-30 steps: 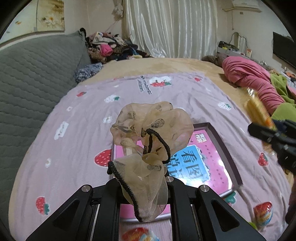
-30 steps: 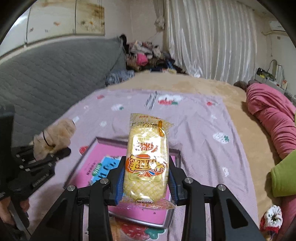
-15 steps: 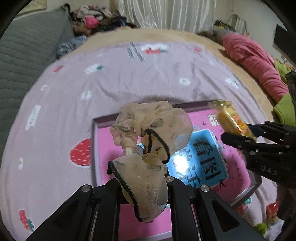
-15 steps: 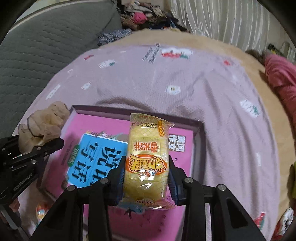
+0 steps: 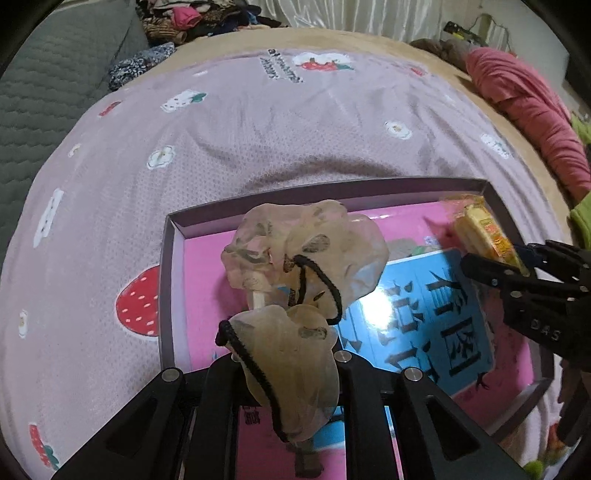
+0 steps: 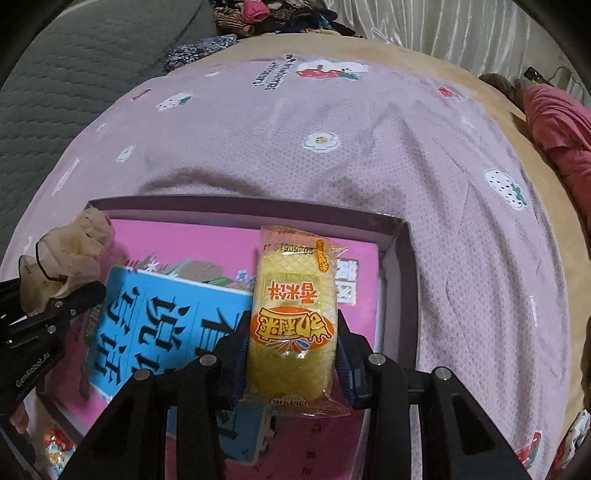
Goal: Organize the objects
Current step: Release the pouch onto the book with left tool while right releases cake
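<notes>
My left gripper [image 5: 284,363] is shut on a sheer beige scrunchie [image 5: 306,258] with a black elastic band and holds it over the left part of a shallow box [image 5: 173,225]. The box has purple walls and a pink and blue printed bottom [image 5: 417,299]. My right gripper [image 6: 291,332] is shut on a yellow wrapped snack cake [image 6: 293,317] and holds it over the right part of the same box [image 6: 399,236]. The right gripper and the cake [image 5: 484,236] also show at the right of the left wrist view. The left gripper and the scrunchie [image 6: 70,251] show at the left of the right wrist view.
The box lies on a lilac strawberry-print blanket [image 5: 258,129] on a bed. A pink quilt [image 5: 524,107] and green cloth lie at the right. A grey padded headboard [image 6: 74,74] and a clothes pile [image 5: 199,18] are at the back left. Small wrapped sweets [image 6: 55,443] lie near the box's front.
Both grippers have moved forward and lower over the box, each with its item still held. The box now fills more of both views.
</notes>
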Demonstrator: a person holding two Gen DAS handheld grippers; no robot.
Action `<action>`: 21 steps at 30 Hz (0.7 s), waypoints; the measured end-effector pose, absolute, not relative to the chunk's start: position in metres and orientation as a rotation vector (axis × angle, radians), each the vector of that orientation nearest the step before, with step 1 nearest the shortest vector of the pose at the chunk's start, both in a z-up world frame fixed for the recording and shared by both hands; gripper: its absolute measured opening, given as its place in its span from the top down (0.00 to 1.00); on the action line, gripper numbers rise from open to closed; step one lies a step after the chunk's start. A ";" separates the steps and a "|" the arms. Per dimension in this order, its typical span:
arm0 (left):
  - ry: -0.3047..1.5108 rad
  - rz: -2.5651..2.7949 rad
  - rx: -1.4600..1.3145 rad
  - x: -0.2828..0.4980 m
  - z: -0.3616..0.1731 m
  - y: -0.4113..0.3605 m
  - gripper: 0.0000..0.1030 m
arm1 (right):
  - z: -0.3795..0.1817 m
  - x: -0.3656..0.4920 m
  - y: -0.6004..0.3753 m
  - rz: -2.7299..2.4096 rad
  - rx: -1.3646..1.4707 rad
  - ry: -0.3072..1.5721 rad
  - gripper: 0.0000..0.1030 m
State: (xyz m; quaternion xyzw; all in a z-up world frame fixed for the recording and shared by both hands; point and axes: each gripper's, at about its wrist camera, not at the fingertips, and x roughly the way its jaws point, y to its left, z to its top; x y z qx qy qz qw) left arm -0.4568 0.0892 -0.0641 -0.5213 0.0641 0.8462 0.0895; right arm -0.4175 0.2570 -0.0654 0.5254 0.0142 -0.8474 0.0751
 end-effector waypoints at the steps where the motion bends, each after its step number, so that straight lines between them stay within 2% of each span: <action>1: 0.201 2.522 -1.549 -0.458 -0.066 0.091 0.84 | -0.066 -0.419 0.258 -2.537 1.574 0.029 0.61; 5: 0.228 2.517 -1.566 -0.466 -0.074 0.093 0.80 | -0.071 -0.423 0.256 -2.558 1.587 0.118 0.61; 7: 0.203 2.529 -1.562 -0.466 -0.073 0.089 0.72 | -0.071 -0.423 0.254 -2.565 1.572 0.133 0.61; 9: 0.198 2.539 -1.577 -0.468 -0.074 0.087 0.60 | -0.071 -0.422 0.253 -2.568 1.574 0.142 0.61; 17: 0.209 2.561 -1.568 -0.461 -0.071 0.081 0.44 | -0.069 -0.416 0.252 -2.544 1.560 0.162 0.60; 21: 0.187 2.564 -1.552 -0.456 -0.064 0.077 0.32 | -0.057 -0.406 0.257 -2.550 1.524 0.124 0.47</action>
